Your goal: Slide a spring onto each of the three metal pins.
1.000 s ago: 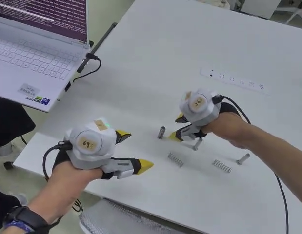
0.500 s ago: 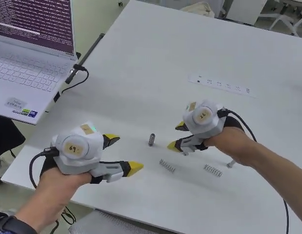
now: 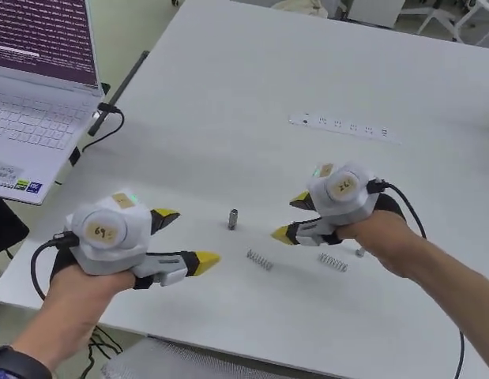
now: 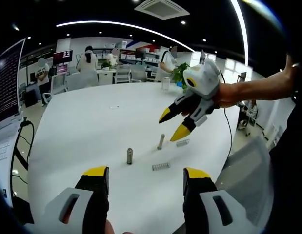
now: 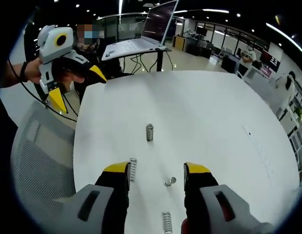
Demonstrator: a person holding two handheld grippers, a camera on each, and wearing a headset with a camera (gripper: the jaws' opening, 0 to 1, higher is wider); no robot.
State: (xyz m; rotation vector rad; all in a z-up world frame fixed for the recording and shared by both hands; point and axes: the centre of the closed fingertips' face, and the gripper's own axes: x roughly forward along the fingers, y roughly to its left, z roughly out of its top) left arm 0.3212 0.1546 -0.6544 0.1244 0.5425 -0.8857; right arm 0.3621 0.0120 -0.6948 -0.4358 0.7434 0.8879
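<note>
- Right hand-held gripper (image 5: 156, 168) is released, empty; left hand-held gripper (image 4: 146, 172) also.
- Spring (image 5: 132, 168) just beside right hand-held gripper seems light, soft, rolls easily; pinch gently mid-length.

left gripper (image 3: 189, 235), right gripper (image 3: 287, 217): white rounded bodies, black jaws tipped yellow; a tan round label (image 3: 99, 231) behind the jaws; a black cable (image 3: 43, 260) leaving each rear; a dark wristband (image 3: 11, 362) worn on the left wrist.

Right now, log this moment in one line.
left gripper: open | right gripper: open, near bare pin | pin with spring: upright | loose springs: lying flat
</note>
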